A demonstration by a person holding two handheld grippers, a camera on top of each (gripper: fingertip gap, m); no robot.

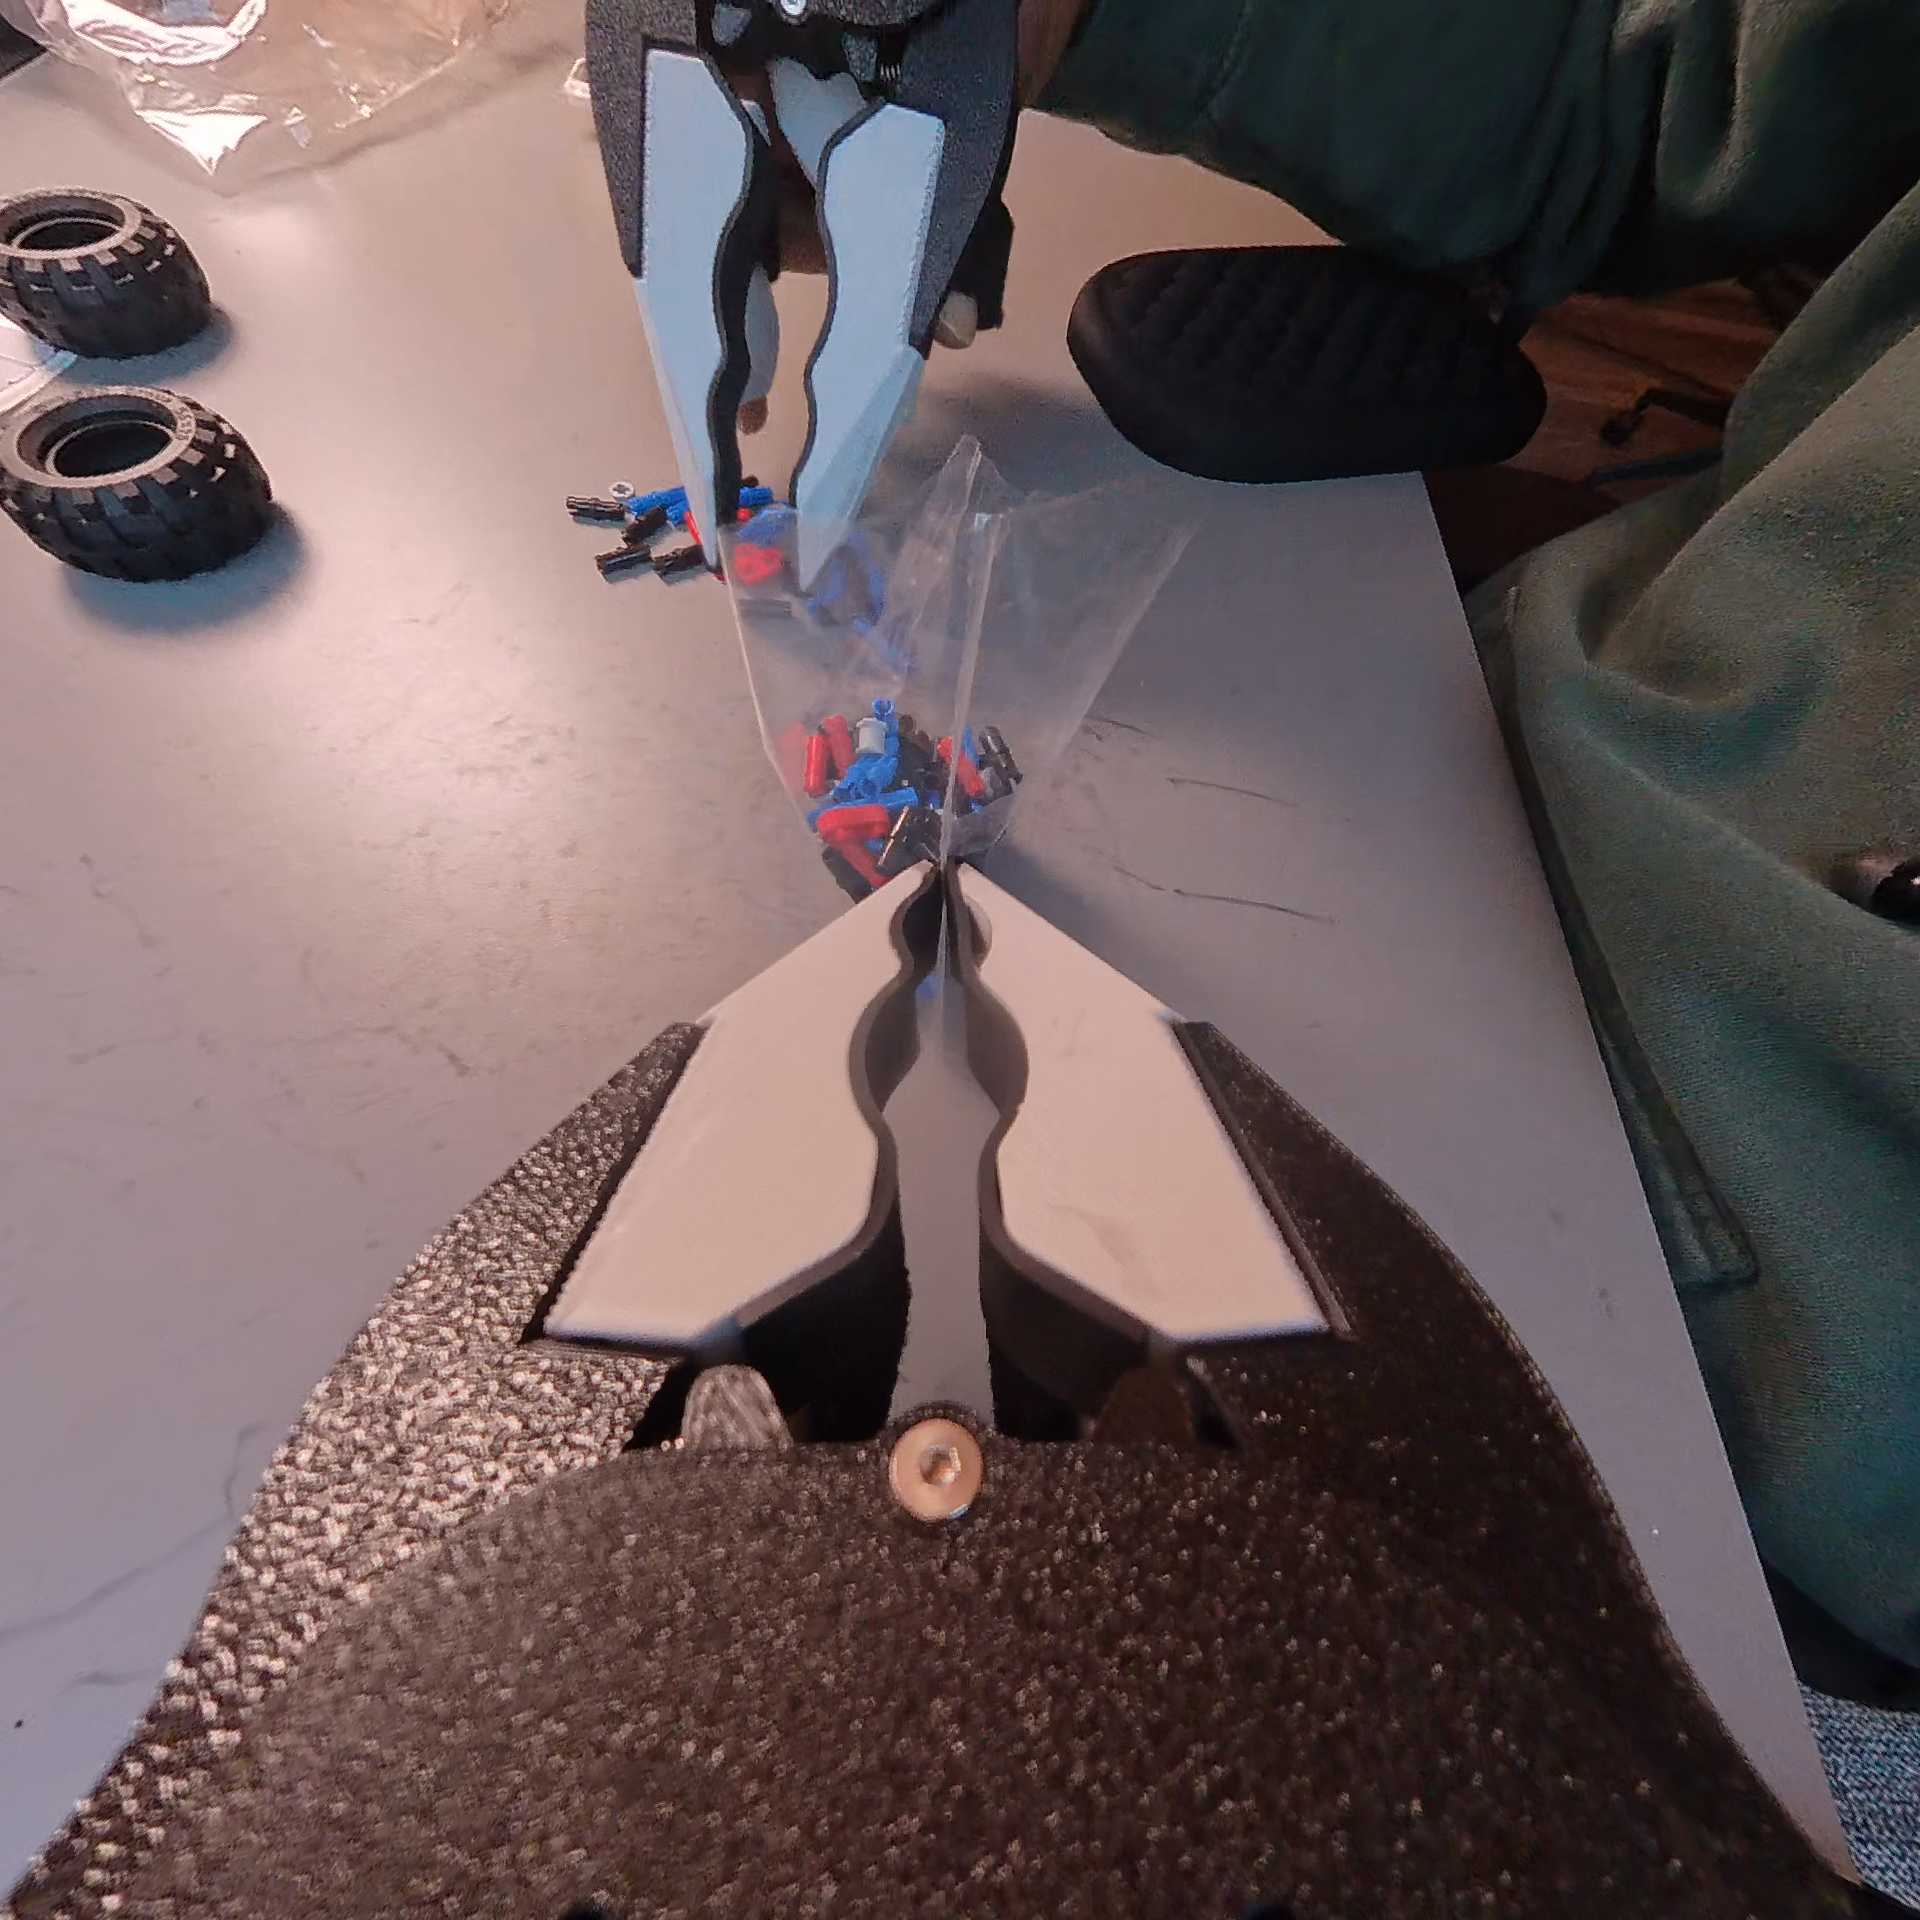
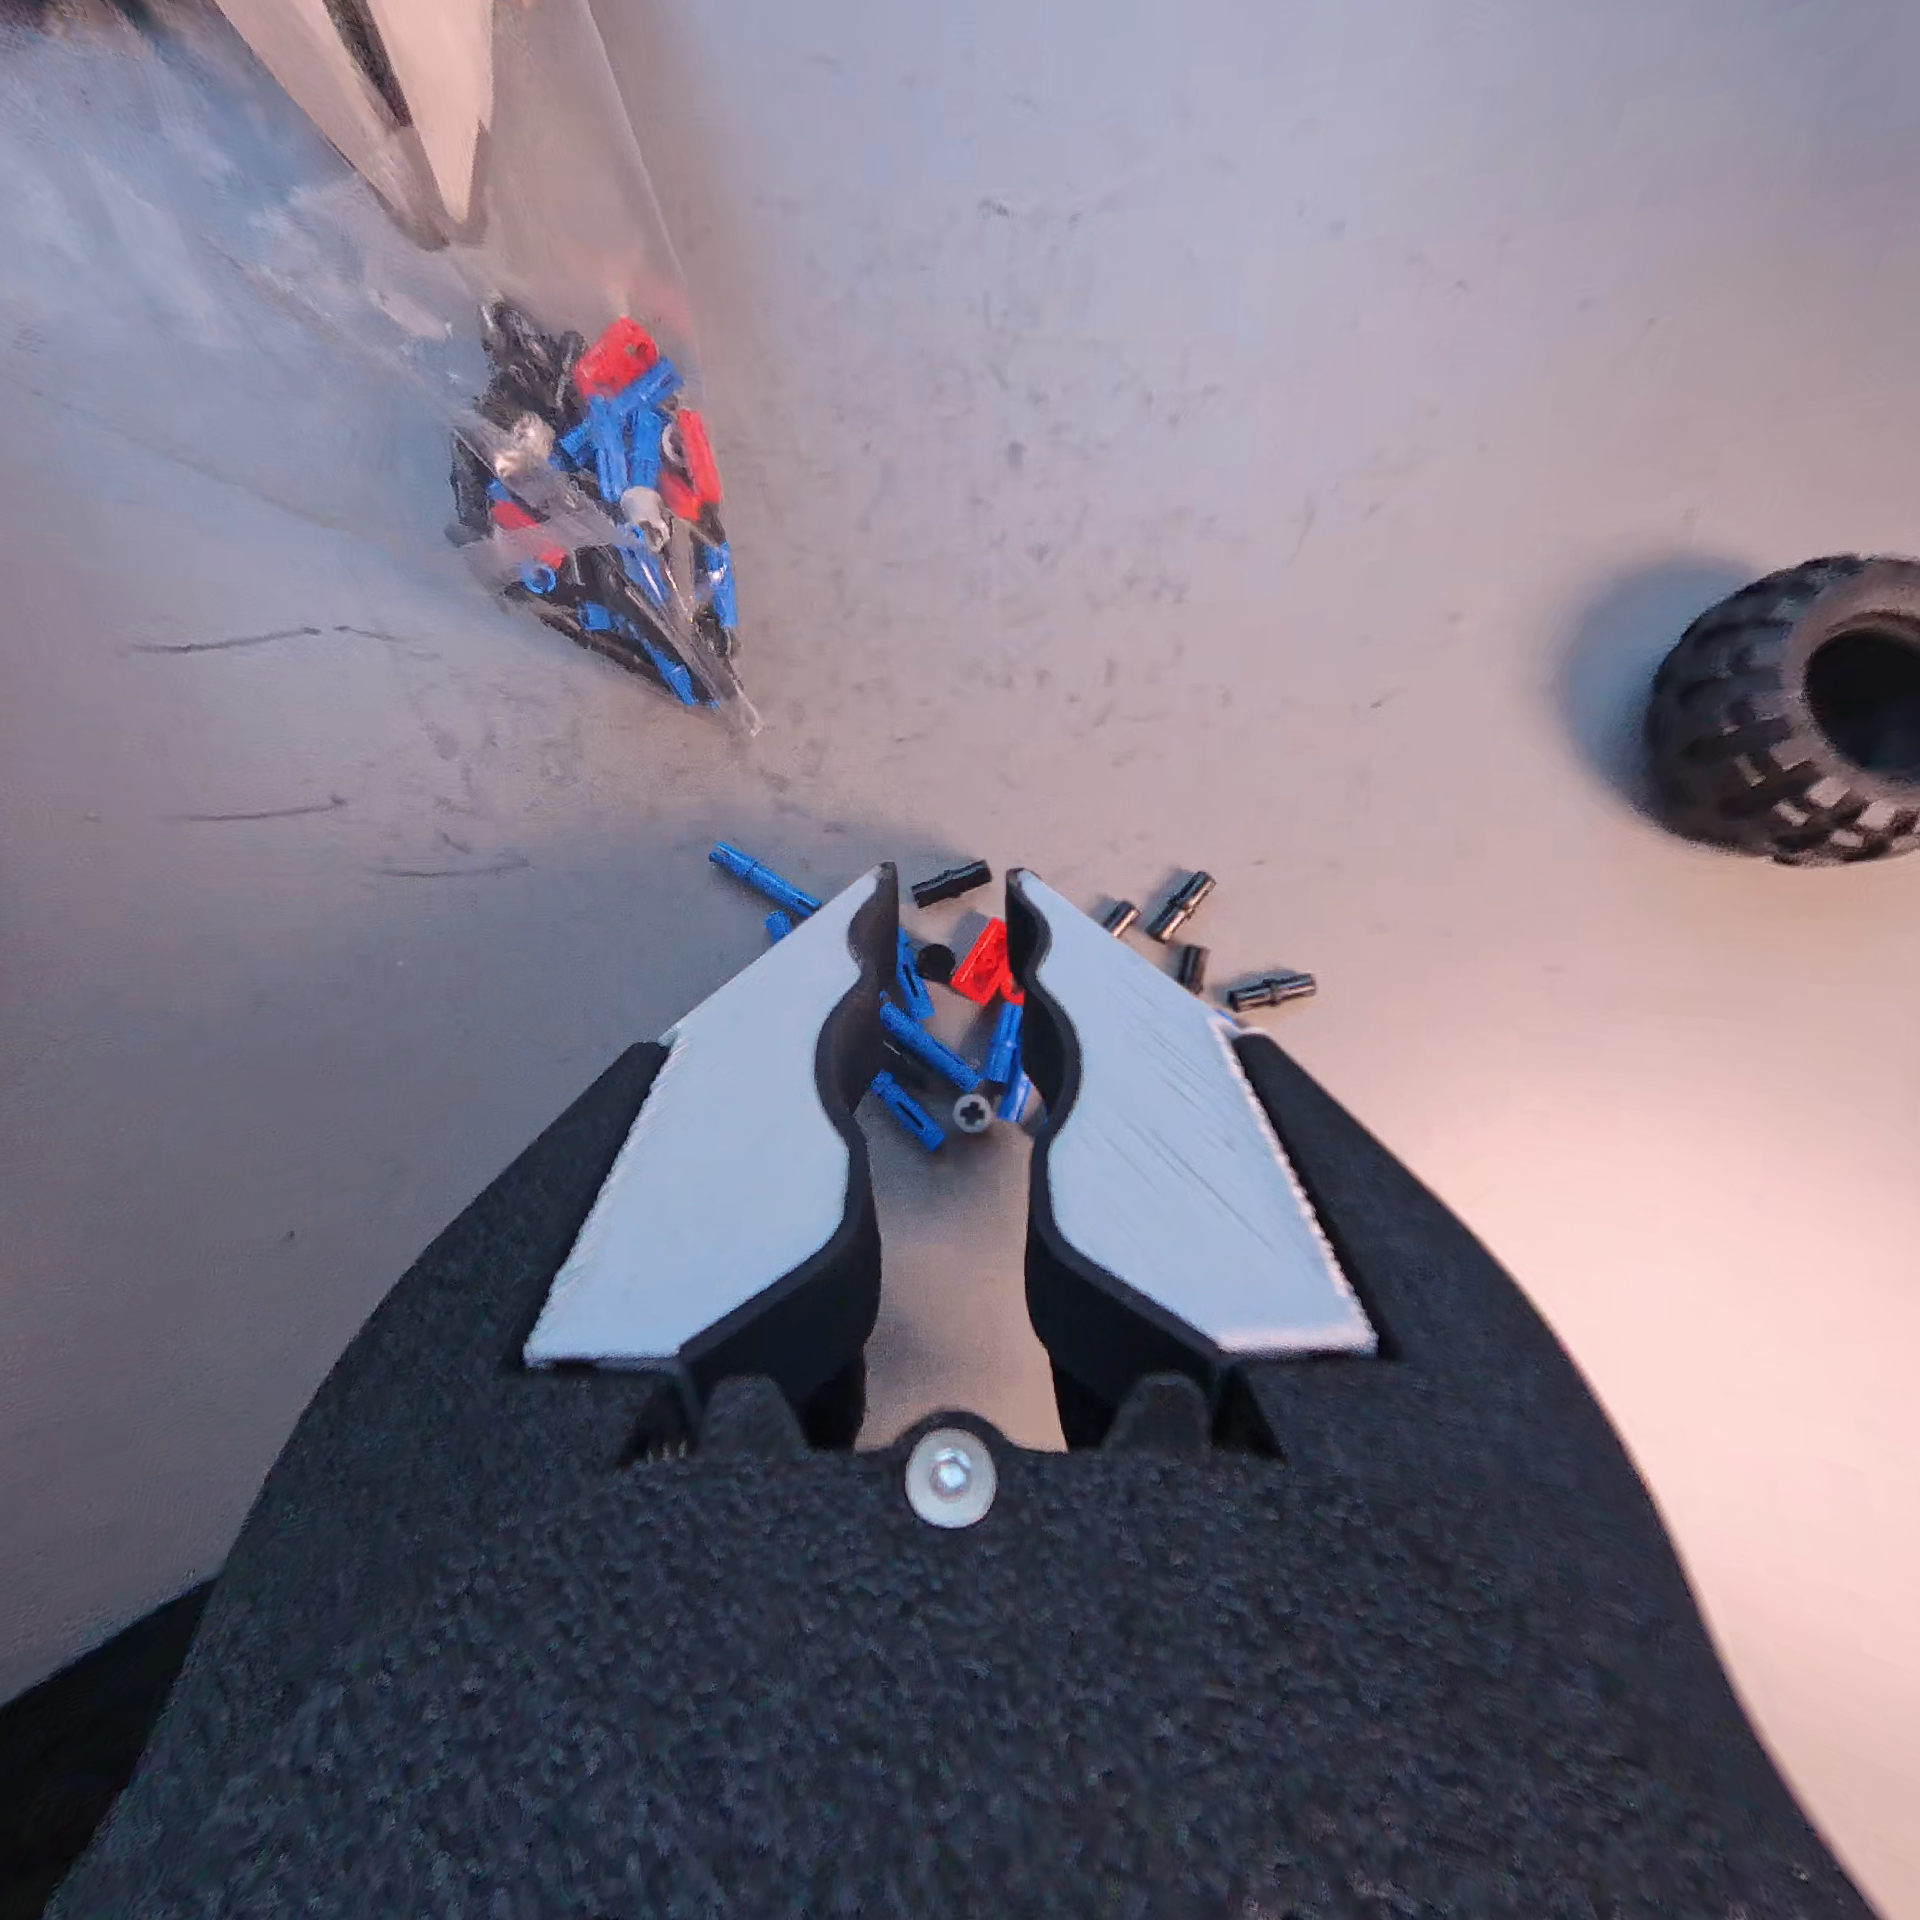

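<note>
- Left gripper: fingers are pinching together on a fold of the clear plastic bag, holding it up off the grey table.
- Clear plastic bag: thin, limp and slippery film, likely feather-light; the small pieces inside are bunching in blue, red and black just ahead of the left fingertips. Best hold looks to be a flat fold of film, not the lumpy contents.
- Right gripper: fingers are standing apart, gripping nothing, tips resting low over the loose pieces spilled on the table.
- Loose pieces: tiny, hard, prone to rolling; they are lying between and just beside the right fingers, near the bag's open end.
- Black tyres: two are sitting well apart, to the side.
</note>
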